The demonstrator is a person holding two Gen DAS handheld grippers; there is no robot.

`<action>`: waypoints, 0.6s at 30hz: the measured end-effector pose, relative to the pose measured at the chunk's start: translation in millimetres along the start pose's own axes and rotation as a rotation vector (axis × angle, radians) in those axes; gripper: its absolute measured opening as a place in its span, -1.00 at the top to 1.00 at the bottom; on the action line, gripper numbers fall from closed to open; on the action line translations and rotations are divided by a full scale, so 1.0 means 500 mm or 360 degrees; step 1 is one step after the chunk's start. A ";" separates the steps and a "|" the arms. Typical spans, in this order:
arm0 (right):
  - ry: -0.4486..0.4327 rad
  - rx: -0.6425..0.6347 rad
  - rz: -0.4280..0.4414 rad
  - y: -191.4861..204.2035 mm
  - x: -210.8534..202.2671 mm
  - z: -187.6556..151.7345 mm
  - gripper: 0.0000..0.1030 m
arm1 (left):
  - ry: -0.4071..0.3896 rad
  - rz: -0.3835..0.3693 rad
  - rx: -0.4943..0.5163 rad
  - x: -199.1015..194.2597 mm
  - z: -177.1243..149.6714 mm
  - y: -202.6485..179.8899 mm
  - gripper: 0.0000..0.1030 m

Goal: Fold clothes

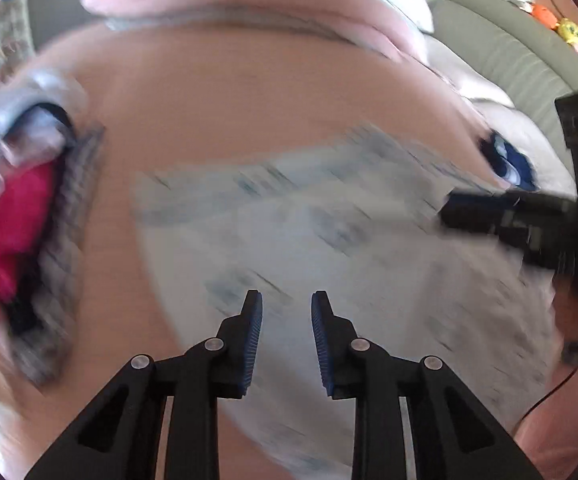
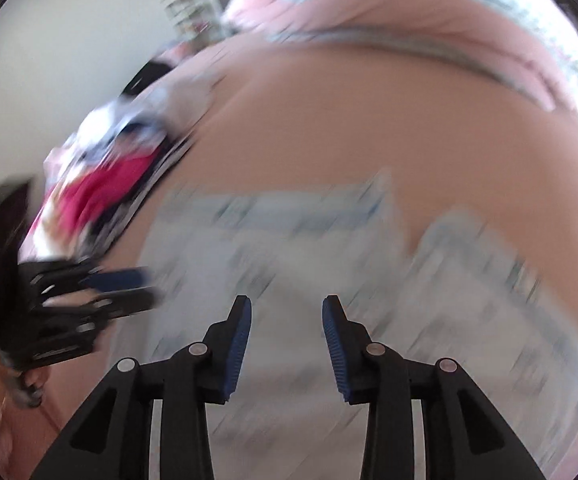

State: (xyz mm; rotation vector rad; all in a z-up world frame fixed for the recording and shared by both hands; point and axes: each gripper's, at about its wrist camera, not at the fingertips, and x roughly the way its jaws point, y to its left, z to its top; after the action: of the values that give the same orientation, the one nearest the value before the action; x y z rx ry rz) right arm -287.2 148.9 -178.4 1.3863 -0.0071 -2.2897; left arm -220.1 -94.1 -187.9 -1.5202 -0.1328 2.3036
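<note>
A: Bed first, since it is the biggest thing we see. Its pink sheet fills both views, and a rolled pink blanket lies across the top at twelve o'clock.

B: Next comes the pale printed garment. It lies spread on the sheet in the middle, right under our tools. The picture is smeary, so we cannot tell its sleeves from its hem.

A: Then the heap of other clothes, with something bright pink in it, at nine o'clock in the left view.

B: Now our tools. The left gripper has its jaws apart, with nothing between them. The right gripper is the same, spread and empty. Each one shows in the other's view too, off to the side.

A: So what should we do well here?

B: We think we should slow down, because all is blurry. We should each go to one edge of the garment, pinch only the top layer, lift together, and lay it over flat so the edges meet.
</note>
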 end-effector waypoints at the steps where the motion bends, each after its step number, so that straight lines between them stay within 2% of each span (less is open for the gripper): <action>1: 0.0026 -0.0030 -0.0009 0.024 -0.002 -0.028 0.29 | 0.0018 -0.0025 -0.0017 0.011 -0.006 -0.027 0.56; 4: 0.0066 -0.0069 -0.0094 0.053 -0.015 -0.104 0.29 | 0.0029 -0.0010 0.0014 0.027 -0.050 -0.107 0.56; 6: 0.0089 -0.0057 -0.0169 0.049 -0.024 -0.147 0.29 | 0.0052 0.0109 0.0086 0.040 -0.082 -0.137 0.56; 9: 0.0178 0.0004 -0.0266 0.025 -0.013 -0.214 0.29 | -0.0018 0.0328 0.0226 0.036 -0.108 -0.159 0.51; 11: 0.0062 0.0105 -0.0208 0.008 -0.055 -0.238 0.29 | -0.0078 0.0310 0.0275 0.024 -0.108 -0.175 0.52; 13: -0.0025 0.0186 -0.0222 0.001 -0.094 -0.258 0.29 | -0.0151 0.0265 0.0331 0.010 -0.110 -0.193 0.52; 15: 0.0017 0.0221 -0.0304 -0.008 -0.089 -0.282 0.29 | -0.0091 0.0239 0.0345 0.045 -0.106 -0.218 0.52; 17: 0.0121 0.0232 -0.0385 -0.015 -0.063 -0.301 0.30 | -0.0062 0.0310 0.0362 0.071 -0.110 -0.238 0.52; 18: 0.0090 0.0204 -0.0370 -0.016 -0.072 -0.312 0.30 | -0.0048 0.0341 0.0356 0.071 -0.113 -0.245 0.52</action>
State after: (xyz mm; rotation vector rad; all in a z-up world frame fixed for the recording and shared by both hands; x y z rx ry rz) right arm -145.1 205.4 -226.8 1.5899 0.0265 -2.4752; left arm -150.0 24.9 -207.6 -1.4459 0.2843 2.4092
